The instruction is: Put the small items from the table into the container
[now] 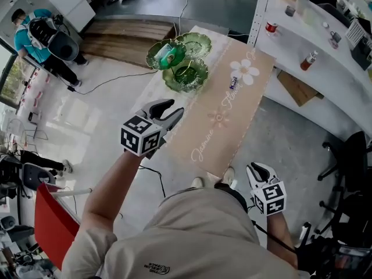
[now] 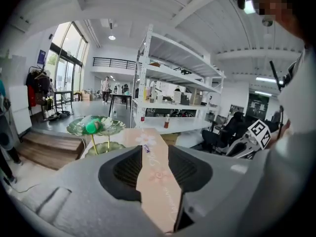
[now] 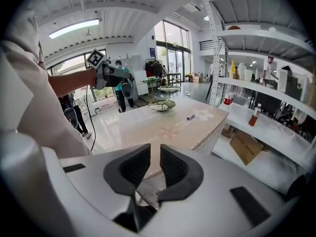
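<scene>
Currently the left gripper [image 1: 167, 110] is hovering over the table's [image 1: 200, 138] near left edge, jaws apart and empty. The right gripper [image 1: 256, 170] is hanging nearer, jaws narrowly apart, empty. The small item [image 1: 233, 82] is lying on the table, right of the container [image 1: 200, 39].

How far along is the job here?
Done: a green item lies in the dish. In hand: nothing; left gripper and right gripper are open and empty. Left: one small item on the table.
</scene>
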Demonstrator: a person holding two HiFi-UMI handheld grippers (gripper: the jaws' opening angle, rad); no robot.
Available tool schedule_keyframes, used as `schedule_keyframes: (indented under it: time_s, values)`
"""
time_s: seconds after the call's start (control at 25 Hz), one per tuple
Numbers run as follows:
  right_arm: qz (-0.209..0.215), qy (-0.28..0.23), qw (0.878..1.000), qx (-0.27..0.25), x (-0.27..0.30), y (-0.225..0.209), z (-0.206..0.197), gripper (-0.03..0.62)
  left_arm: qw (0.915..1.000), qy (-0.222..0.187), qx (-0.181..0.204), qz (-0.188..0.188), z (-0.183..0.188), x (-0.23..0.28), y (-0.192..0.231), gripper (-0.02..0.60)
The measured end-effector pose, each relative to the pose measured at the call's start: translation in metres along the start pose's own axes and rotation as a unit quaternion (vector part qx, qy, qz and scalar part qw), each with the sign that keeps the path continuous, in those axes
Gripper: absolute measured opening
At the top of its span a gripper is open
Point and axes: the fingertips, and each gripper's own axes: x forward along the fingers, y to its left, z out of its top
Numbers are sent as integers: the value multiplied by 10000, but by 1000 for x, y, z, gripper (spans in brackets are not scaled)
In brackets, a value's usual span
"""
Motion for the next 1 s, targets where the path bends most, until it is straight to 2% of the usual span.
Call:
schedule_keyframes:
  time_s: [0.16, 0.32, 0.64, 0.8, 1.0]
  values:
    - [-39, 52, 10000, -1, -1, 17, -2, 71, 9988, 53, -182, -458, -30, -8, -36, 169]
    - [-87, 84, 9999, -2, -1, 34, -8, 69, 9962, 133, -184, -844, -63, -15, -68, 167]
    - [-58, 219, 9997, 23, 0, 65, -21, 67, 9875, 248, -372, -1513, -117, -21, -127, 167]
    - [-108, 262, 9996, 7, -1, 74, -22, 67, 9836, 230, -442, -1734, -128, -24, -145, 167]
    - [-113, 348, 9993, -1, 0, 79, -27, 67, 9816, 247, -475, -1832, -135, -25, -152, 167]
